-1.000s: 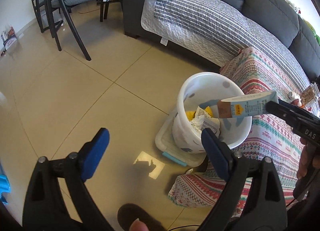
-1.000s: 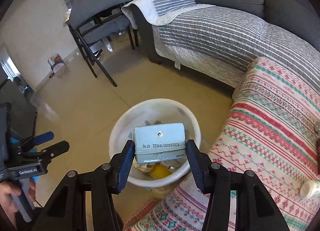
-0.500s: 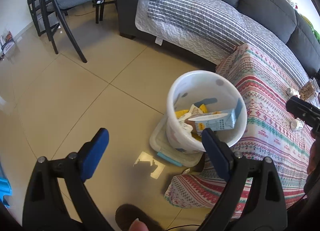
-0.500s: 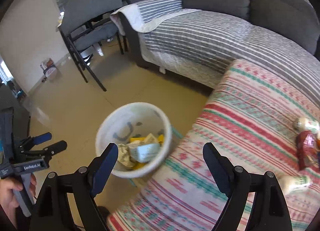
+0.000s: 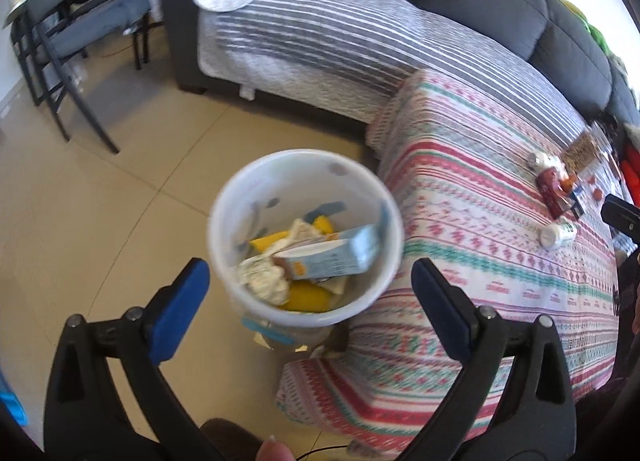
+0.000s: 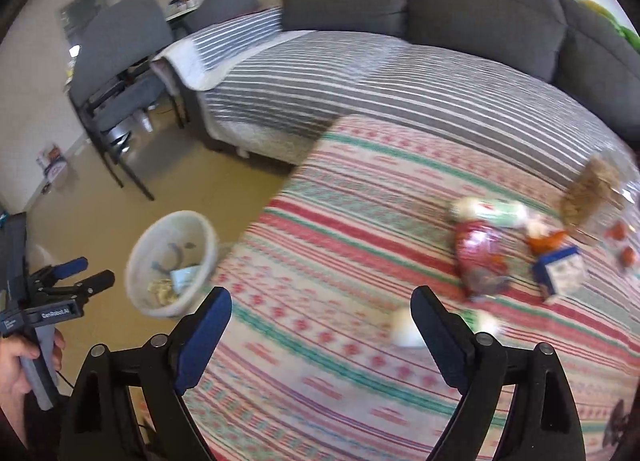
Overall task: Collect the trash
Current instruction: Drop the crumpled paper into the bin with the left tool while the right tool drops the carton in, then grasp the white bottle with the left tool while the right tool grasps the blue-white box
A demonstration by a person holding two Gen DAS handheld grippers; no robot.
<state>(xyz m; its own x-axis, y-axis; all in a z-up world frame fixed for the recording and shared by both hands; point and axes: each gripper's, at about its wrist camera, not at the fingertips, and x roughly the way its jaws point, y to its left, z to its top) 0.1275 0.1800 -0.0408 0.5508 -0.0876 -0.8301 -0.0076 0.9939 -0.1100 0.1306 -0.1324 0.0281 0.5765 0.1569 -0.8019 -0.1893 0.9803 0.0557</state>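
Note:
A white trash bucket stands on the floor beside the table; it also shows in the right wrist view. A light blue carton lies in it on crumpled paper and yellow scraps. My left gripper is open and empty, above the bucket's near side. My right gripper is open and empty over the patterned tablecloth. On the table to the right lie a red wrapper, a small blue-and-white carton and two white bottles.
A grey sofa with a striped cover runs behind the table. Dark chairs stand at the left on the tiled floor. A brown woven item and small orange pieces lie at the table's far right.
My right gripper opened and let the blue carton fall into the bucket, then swung right over the table. My left gripper moved closer over the bucket.

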